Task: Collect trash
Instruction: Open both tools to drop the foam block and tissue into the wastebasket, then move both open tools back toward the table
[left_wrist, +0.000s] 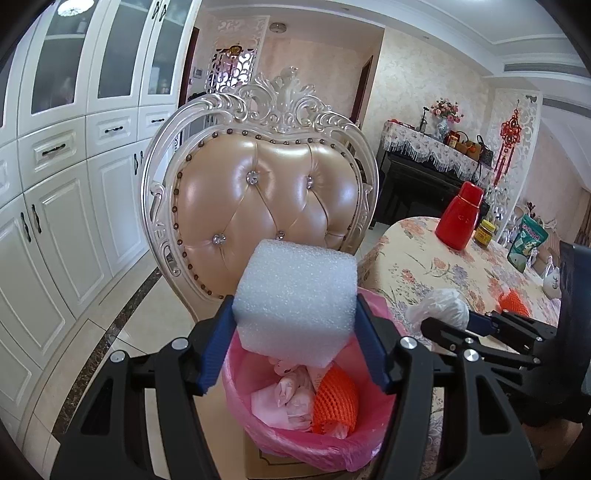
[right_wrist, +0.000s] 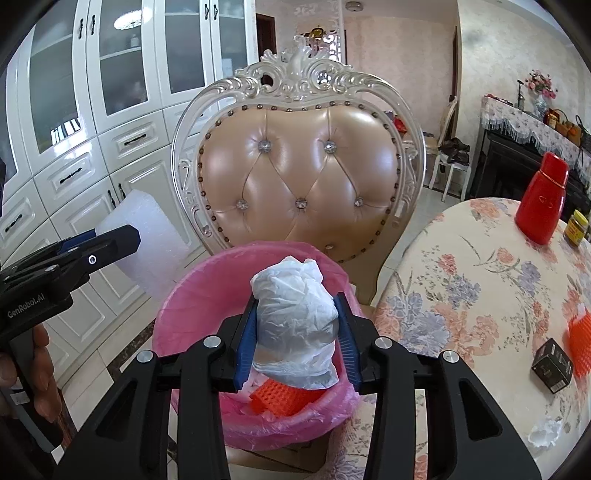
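My left gripper (left_wrist: 295, 343) is shut on a white foam block (left_wrist: 297, 299) and holds it above the bin with the pink liner (left_wrist: 314, 439). My right gripper (right_wrist: 297, 350) is shut on a crumpled white plastic bag (right_wrist: 295, 325) over the same bin (right_wrist: 192, 306). The bin holds pink wrappers and orange foam netting (left_wrist: 334, 402). The right gripper and its bag (left_wrist: 439, 306) show at the right of the left wrist view. The left gripper with the foam block (right_wrist: 147, 243) shows at the left of the right wrist view.
A cream padded chair (right_wrist: 299, 177) stands behind the bin. A floral-cloth table (right_wrist: 480, 295) at the right carries a red bottle (right_wrist: 543, 199), a yellow-lid jar (right_wrist: 576, 227), a small black box (right_wrist: 552, 365), orange netting (right_wrist: 580, 347) and crumpled white paper (right_wrist: 546, 435). White cabinets (left_wrist: 55, 184) line the left.
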